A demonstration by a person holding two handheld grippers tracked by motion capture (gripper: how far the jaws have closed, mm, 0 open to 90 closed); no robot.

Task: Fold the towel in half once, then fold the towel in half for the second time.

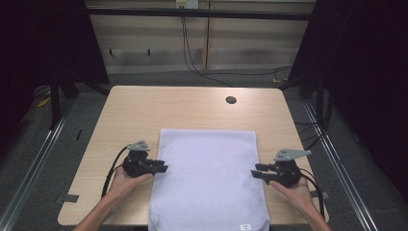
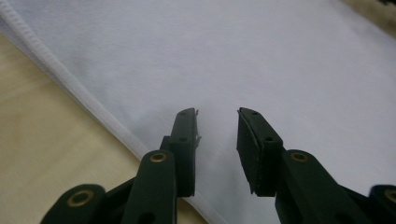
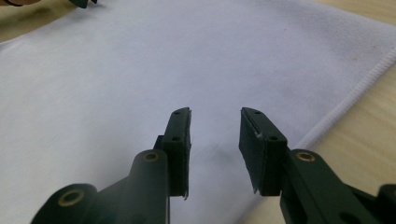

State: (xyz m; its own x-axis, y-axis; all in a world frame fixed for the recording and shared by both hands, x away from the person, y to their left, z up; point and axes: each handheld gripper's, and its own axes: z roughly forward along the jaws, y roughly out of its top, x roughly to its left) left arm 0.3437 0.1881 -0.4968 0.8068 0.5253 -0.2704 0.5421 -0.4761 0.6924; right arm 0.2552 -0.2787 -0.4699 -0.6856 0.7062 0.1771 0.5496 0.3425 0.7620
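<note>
A white towel (image 1: 208, 175) lies flat on the wooden table (image 1: 139, 108), its near end hanging over the front edge. My left gripper (image 1: 163, 168) sits at the towel's left edge, jaws open and pointing inward over the cloth. In the left gripper view the towel (image 2: 243, 60) spreads ahead, its stitched hem (image 2: 70, 79) running under the open gripper (image 2: 217, 116). My right gripper (image 1: 255, 171) mirrors it at the right edge, open with nothing held. The right gripper view has the open gripper (image 3: 215, 114) above the towel (image 3: 163, 65), hem (image 3: 350, 100) to the right.
A round cable hole (image 1: 231, 100) sits near the table's far edge. Cables (image 1: 192, 57) hang by the back wall. A small label (image 1: 245, 227) marks the towel's near right corner. Bare wood flanks the towel on both sides.
</note>
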